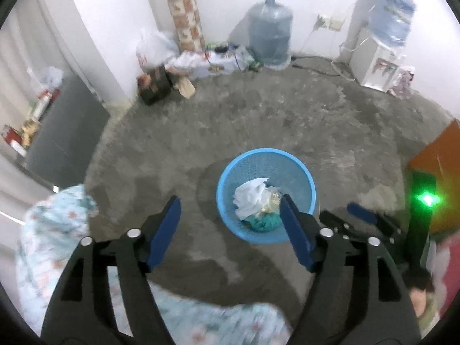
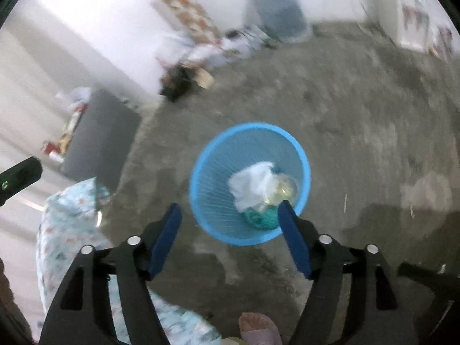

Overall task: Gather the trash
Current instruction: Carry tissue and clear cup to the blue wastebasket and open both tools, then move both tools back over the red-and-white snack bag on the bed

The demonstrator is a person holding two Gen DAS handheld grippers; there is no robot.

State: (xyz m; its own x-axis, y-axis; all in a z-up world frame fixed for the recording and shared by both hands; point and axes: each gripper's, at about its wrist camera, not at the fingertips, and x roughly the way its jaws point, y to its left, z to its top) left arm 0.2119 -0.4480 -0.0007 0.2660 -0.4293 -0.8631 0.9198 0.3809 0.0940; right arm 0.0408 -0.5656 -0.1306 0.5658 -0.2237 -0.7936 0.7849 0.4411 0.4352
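Both my claws, left (image 1: 230, 211) and right (image 2: 229, 217), hang released above the blue basket (image 2: 201, 169) holding crumpled paper (image 2: 253, 185) on the floor (image 2: 359, 143).

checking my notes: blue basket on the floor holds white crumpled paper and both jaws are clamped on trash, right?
Not quite. The blue basket does hold white crumpled paper, but the left gripper and right gripper stand open and empty, as both wrist views show.

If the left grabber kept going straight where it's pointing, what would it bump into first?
Probably the bare concrete floor just left of the blue basket. The left gripper is open and empty, though depth is hard to judge.
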